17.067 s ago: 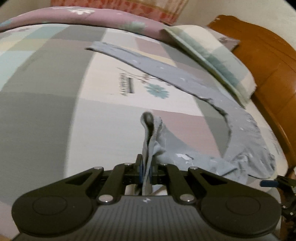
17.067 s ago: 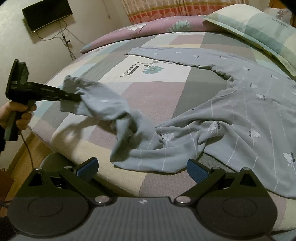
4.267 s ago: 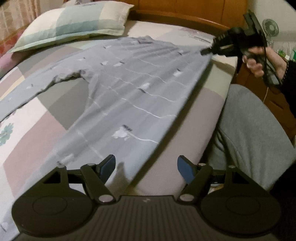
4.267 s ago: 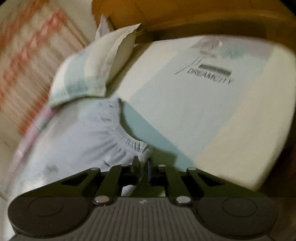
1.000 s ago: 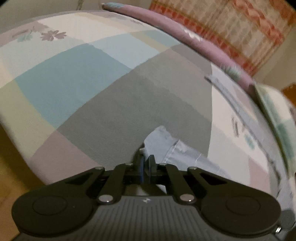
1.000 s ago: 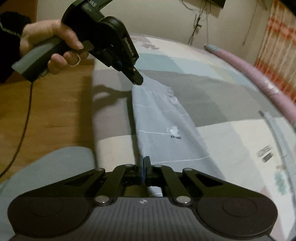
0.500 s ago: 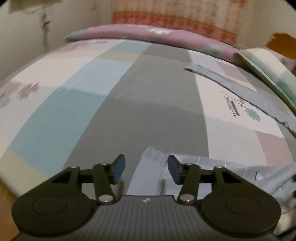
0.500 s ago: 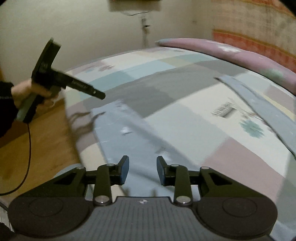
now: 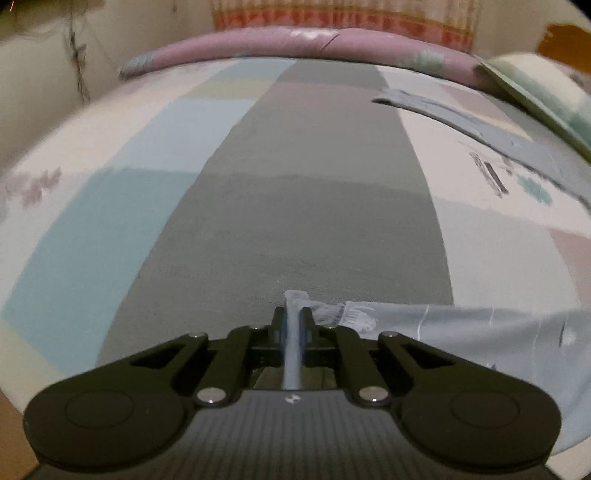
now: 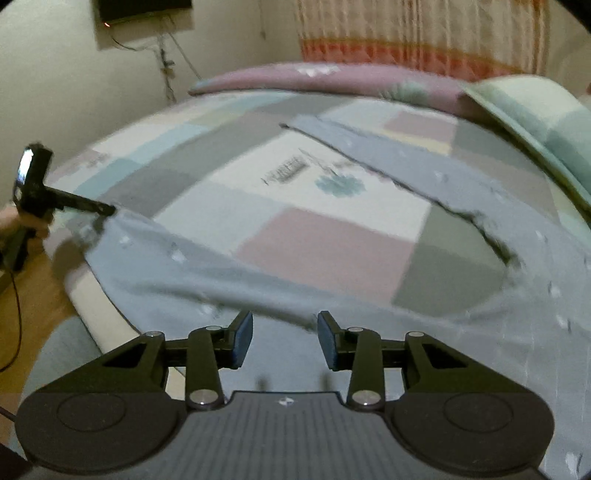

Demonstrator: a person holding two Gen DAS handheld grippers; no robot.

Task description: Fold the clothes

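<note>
A grey-blue garment (image 10: 424,306) with small white prints is seen spread over a bed (image 10: 325,251) covered in a patchwork sheet of grey, teal, pink and cream blocks. In the right wrist view, one sleeve (image 10: 388,162) is laid out toward the far side of the bed, while the other sleeve (image 10: 192,269) is stretched along the near edge toward the left. The end of that near sleeve is pinched by the left gripper (image 10: 110,211), which is held in a hand (image 10: 26,221) at the left edge of the frame, partly blurred. In the left wrist view, the left gripper (image 9: 291,314) is shown with its jaws closing, the blue pads pressed onto a thin fold of the cuff (image 9: 295,299), the rest of the fabric trailing off to the right over the near edge of the bed. The right gripper (image 10: 285,332) is seen above the garment's body, its jaws opening, the blue pads spread apart with nothing pinched between them. A pink rolled quilt (image 10: 332,79) is noted along the far side, a checked pillow (image 10: 535,122) at far right, and a striped curtain (image 10: 417,37) behind. A dark screen (image 10: 142,9) is mounted on the wall at far left.
</note>
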